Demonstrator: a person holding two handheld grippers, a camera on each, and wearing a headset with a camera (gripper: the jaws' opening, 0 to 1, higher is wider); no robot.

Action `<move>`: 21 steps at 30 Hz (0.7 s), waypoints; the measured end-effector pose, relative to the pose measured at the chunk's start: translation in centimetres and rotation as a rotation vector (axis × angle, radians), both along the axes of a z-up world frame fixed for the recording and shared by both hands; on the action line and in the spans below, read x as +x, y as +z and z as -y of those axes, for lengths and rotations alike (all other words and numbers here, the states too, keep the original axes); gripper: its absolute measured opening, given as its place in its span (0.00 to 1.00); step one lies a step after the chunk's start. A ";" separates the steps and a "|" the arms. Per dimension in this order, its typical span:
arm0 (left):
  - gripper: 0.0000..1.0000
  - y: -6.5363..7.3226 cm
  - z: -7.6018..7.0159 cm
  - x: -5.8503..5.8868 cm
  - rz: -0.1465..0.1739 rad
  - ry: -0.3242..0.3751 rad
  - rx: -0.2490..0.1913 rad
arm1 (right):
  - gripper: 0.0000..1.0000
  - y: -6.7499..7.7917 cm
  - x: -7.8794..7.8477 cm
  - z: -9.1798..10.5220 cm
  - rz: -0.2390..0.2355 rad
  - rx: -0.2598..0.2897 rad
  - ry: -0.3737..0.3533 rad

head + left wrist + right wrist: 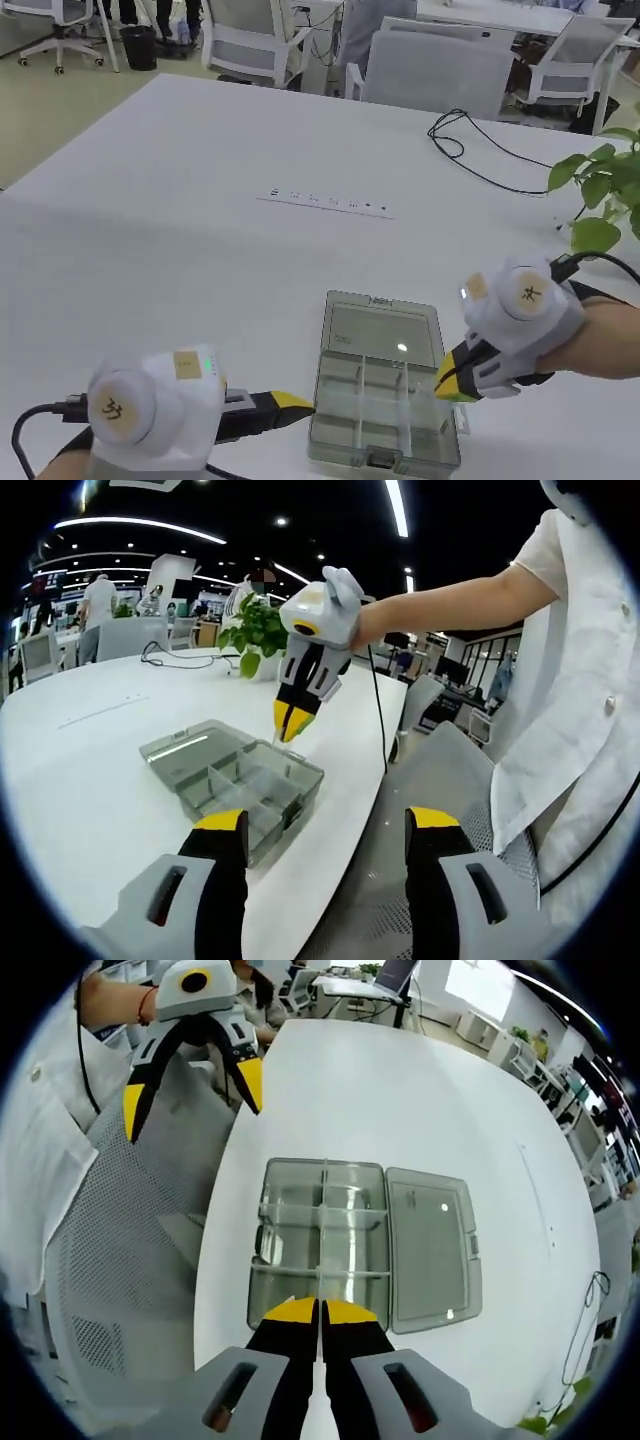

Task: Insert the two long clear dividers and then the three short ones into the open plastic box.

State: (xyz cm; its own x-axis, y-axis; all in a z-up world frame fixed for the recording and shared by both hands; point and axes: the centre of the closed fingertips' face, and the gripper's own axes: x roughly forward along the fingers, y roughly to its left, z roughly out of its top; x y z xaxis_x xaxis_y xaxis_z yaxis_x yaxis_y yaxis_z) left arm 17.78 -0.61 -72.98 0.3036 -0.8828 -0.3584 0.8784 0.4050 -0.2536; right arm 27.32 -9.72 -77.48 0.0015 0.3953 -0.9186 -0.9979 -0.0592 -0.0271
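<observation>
The white desk (pixel 200 200) carries the open plastic box (pixel 322 415) at its near edge. The clear dividers (pixel 322 1240) standing inside look light, stiff and slippery, so pinch their top edges. The right gripper (pixel 320 1308) hovers over the box with fingers together. The left gripper (pixel 327 820) waits near left with fingers apart.

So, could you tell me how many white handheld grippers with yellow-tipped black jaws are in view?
2. The left gripper, jaws open, sits left of the grey-tinted clear plastic box; the right gripper, jaws shut, points down at its right side. None seem hidden.
</observation>
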 end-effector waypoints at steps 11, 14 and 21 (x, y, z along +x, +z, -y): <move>0.62 0.0 0.0 0.0 0.000 0.002 -0.004 | 0.02 0.0 0.1 0.0 0.013 -0.054 0.040; 0.62 0.0 0.0 0.0 0.000 0.002 -0.005 | 0.02 0.0 0.0 0.1 0.009 -0.064 0.043; 0.62 0.0 -0.1 0.1 -0.002 0.007 -0.009 | 0.02 -0.1 0.1 0.1 0.007 -0.066 0.028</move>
State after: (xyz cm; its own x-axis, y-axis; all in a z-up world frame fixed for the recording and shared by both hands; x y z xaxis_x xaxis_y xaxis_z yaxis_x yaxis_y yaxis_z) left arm 17.84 -0.54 -72.96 0.3088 -0.8841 -0.3508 0.8753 0.4084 -0.2590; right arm 27.43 -9.84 -77.60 -0.0016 0.3338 -0.9427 -0.9956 -0.0886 -0.0296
